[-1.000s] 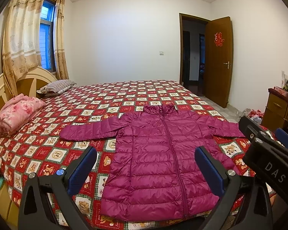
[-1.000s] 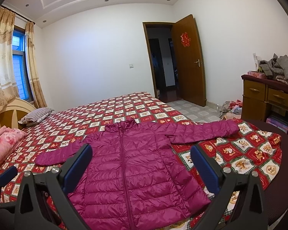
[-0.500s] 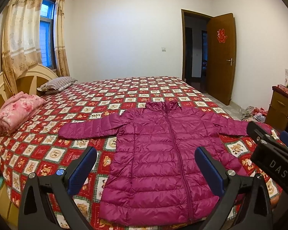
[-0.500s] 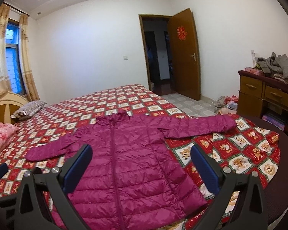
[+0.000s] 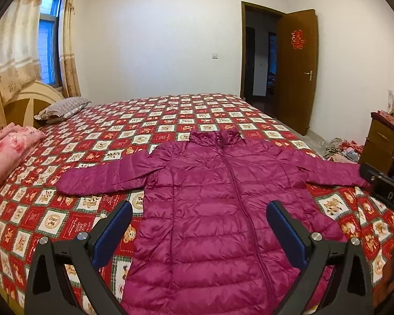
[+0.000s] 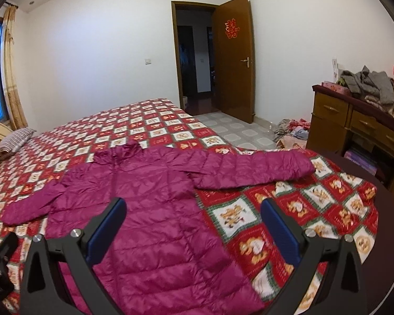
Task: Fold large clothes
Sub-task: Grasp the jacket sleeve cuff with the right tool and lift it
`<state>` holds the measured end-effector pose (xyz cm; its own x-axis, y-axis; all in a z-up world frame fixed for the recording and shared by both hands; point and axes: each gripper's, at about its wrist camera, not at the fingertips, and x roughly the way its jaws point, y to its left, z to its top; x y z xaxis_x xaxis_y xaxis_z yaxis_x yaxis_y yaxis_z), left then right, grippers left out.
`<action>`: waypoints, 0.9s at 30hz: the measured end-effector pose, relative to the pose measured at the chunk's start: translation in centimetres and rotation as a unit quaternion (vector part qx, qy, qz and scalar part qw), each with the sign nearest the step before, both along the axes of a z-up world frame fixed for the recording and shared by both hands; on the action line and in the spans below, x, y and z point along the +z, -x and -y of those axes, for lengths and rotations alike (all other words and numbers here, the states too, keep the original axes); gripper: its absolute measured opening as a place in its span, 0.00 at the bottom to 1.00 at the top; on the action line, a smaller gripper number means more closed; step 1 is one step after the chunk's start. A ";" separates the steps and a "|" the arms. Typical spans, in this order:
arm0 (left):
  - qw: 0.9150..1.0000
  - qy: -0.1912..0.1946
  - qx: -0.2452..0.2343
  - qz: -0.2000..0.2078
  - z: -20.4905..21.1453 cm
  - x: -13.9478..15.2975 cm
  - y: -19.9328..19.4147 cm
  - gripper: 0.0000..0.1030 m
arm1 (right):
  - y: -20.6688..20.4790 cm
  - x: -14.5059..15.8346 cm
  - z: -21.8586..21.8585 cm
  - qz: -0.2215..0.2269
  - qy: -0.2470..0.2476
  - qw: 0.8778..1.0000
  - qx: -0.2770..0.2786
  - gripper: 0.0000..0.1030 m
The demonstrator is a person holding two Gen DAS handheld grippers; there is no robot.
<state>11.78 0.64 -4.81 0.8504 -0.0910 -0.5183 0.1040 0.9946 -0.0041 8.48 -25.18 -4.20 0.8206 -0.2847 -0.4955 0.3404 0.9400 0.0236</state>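
A magenta quilted puffer jacket [image 5: 210, 199] lies flat, front up, zipped, on the bed with both sleeves spread out; it also shows in the right wrist view [image 6: 149, 210]. My left gripper [image 5: 199, 231] is open and empty, held above the jacket's lower body. My right gripper [image 6: 193, 228] is open and empty, above the jacket's right hem edge and the bedspread. The right gripper's body [image 5: 386, 191] shows at the left wrist view's right edge, near the right sleeve's cuff [image 6: 299, 165].
The bed has a red checked bedspread [image 5: 92, 183]. A pink folded quilt [image 5: 8, 152] and a striped pillow [image 5: 63, 105] lie by the headboard. A wooden dresser [image 6: 359, 128] piled with clothes stands right; clothes lie on the floor [image 6: 291, 134] near the open door [image 6: 233, 60].
Both grippers have moved forward and tilted down toward the jacket, which now looks larger. The right view has swung right, toward the right sleeve. Both jaws stay open.
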 end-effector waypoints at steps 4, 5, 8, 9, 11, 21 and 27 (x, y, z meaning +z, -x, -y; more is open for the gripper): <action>1.000 0.006 0.003 -0.015 -0.9 -0.7 -2.5 0.99 | -2.3 0.0 1.3 -0.007 0.011 1.000 -0.009 1.00; 1.000 0.005 0.003 -0.020 -1.1 -0.8 -3.1 0.99 | -2.9 -0.1 1.6 -0.009 0.014 1.000 -0.007 1.00; 1.000 -0.002 0.005 -0.031 -1.5 -1.4 -5.6 0.99 | -5.1 -0.6 3.2 -0.022 0.023 0.999 -0.012 1.00; 0.999 -0.007 0.008 -0.035 -1.7 -1.6 -6.7 0.99 | -5.8 -0.9 4.2 -0.026 0.022 0.999 -0.017 1.00; 0.999 -0.019 0.014 -0.042 -1.9 -2.3 -8.7 0.99 | -7.0 -1.6 6.7 -0.034 0.005 0.999 -0.029 0.94; 0.997 -0.026 0.032 -0.067 -3.0 -6.3 -18.8 0.99 | -7.9 -6.3 26.1 -0.032 -0.142 0.957 -0.250 0.81; 0.995 -0.026 0.056 -0.072 -3.0 -9.9 -22.6 0.99 | -8.7 -9.4 32.4 -0.061 -0.185 0.927 -0.321 0.79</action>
<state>34.37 3.63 -14.68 0.7697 0.0294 -0.6377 -0.0051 0.9992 0.0398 17.18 -57.56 -13.57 0.4724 -0.4873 -0.7344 0.8483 0.4774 0.2289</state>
